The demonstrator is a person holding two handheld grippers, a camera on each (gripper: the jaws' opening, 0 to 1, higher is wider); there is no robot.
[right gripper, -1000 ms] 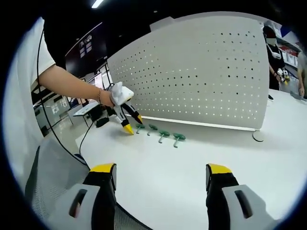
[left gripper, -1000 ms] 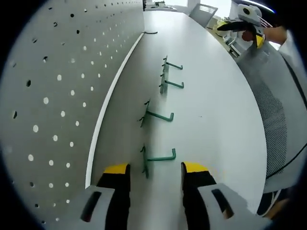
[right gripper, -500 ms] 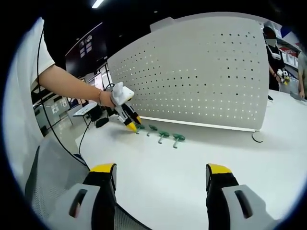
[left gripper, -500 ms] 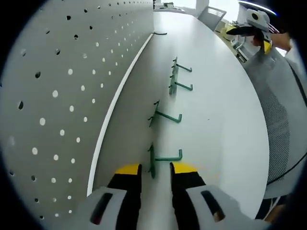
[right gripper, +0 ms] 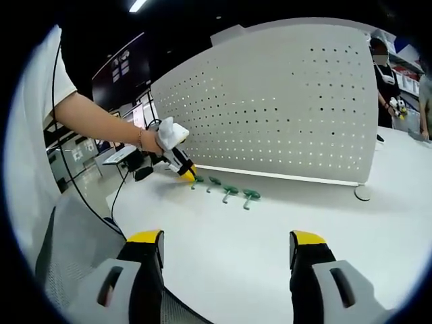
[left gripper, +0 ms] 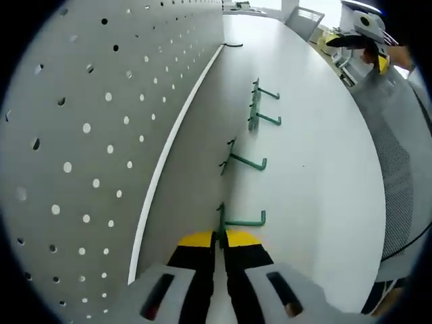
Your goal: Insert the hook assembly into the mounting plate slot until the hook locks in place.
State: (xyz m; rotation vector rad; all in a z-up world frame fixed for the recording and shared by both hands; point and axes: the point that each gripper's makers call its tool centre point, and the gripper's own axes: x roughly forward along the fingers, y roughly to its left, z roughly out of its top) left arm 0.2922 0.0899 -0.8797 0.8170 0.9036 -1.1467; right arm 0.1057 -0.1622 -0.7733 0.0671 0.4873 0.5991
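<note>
Left claw [left gripper: 220, 237] pinched shut on the nearest green wire hook [left gripper: 237, 220], yellow tips together at its backplate end, hook arm sticking out right. Hook lying on white table [left gripper: 324, 175], just beside the base of the white perforated metal panel [left gripper: 88, 128]. Three more green hooks [left gripper: 244, 160] in a row further along, apart from each other. From right gripper view: left claw [right gripper: 186, 172] at the near end of the hook row [right gripper: 229, 191], panel [right gripper: 283, 108] upright behind.

Right claw [right gripper: 223, 248] wide open, empty, hovering over table well apart from the hooks.

Step in hand, by judgement: securing the grip, then lift. Advice:
- Confirm bite on the backplate, not just the wire; thin part, likely to twist in the tips.
- Lift straight up before turning toward the panel, clear of the neighbouring hook.
- Present prongs square to a pair of holes, push in, then drop down to lock.
- Keep right claw back, aimed to hold hooks and panel in frame.

Prong detail too small to read.
</note>
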